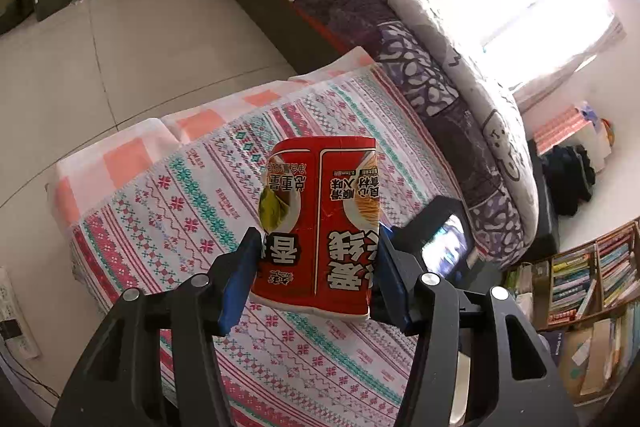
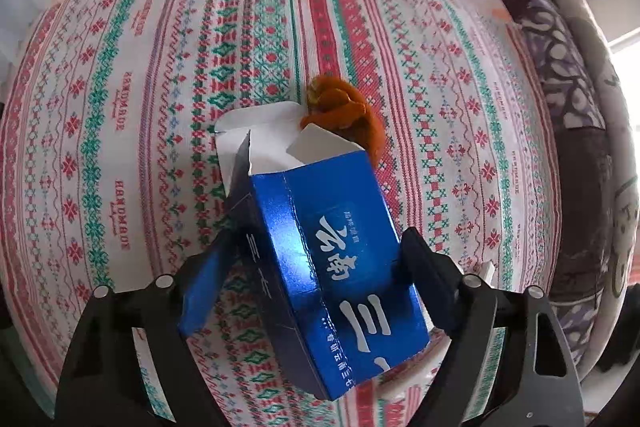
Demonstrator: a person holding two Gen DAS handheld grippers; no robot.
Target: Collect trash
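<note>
Black tool point(image 1: 314, 259), blue pads point(image 1: 236, 279)

My left fingers point(image 1: 236, 279) cover the red carton's point(image 1: 320, 227) lower sides. The blue box point(image 2: 332, 259) hides part of the orange peel point(image 2: 344, 111). A small screen point(image 1: 446, 247) shows a blur I cannot read. Bookshelf point(image 1: 592, 275) runs off frame.

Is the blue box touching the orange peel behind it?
Cannot tell. In the right wrist view the blue box overlaps the orange peel, hiding any contact or gap; the left wrist view doesn't show them.
</note>
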